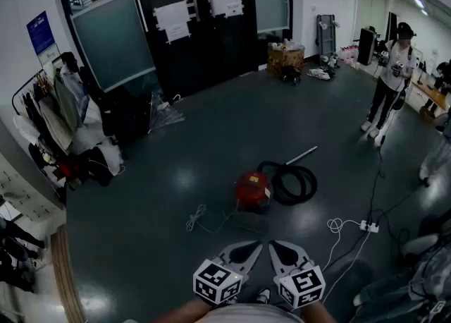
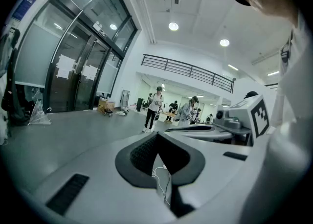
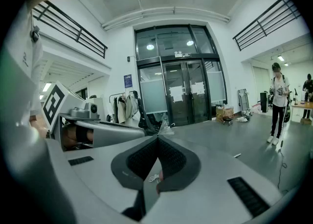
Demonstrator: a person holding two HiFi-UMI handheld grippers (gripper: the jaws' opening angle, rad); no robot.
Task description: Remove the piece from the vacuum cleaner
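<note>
A red vacuum cleaner [image 1: 253, 189] sits on the dark floor in the middle of the head view. Its black hose [image 1: 293, 183] lies coiled at its right, ending in a silver tube [image 1: 303, 154]. A white cord [image 1: 197, 217] trails off its left side. My left gripper [image 1: 252, 247] and right gripper [image 1: 276, 247] hang side by side at the bottom of the head view, nearer me than the vacuum and well above the floor. Both are shut with nothing between the jaws. Each gripper view looks out level across the room, and a sliver of red shows between the right gripper's [image 3: 157, 138] jaws.
A white power strip [image 1: 368, 226] with cables lies on the floor at the right. A person [image 1: 389, 78] stands at the far right. A clothes rack [image 1: 60, 117] and bags stand at the left wall. Black glass doors [image 1: 197, 18] close the back. Boxes [image 1: 285, 56] sit by them.
</note>
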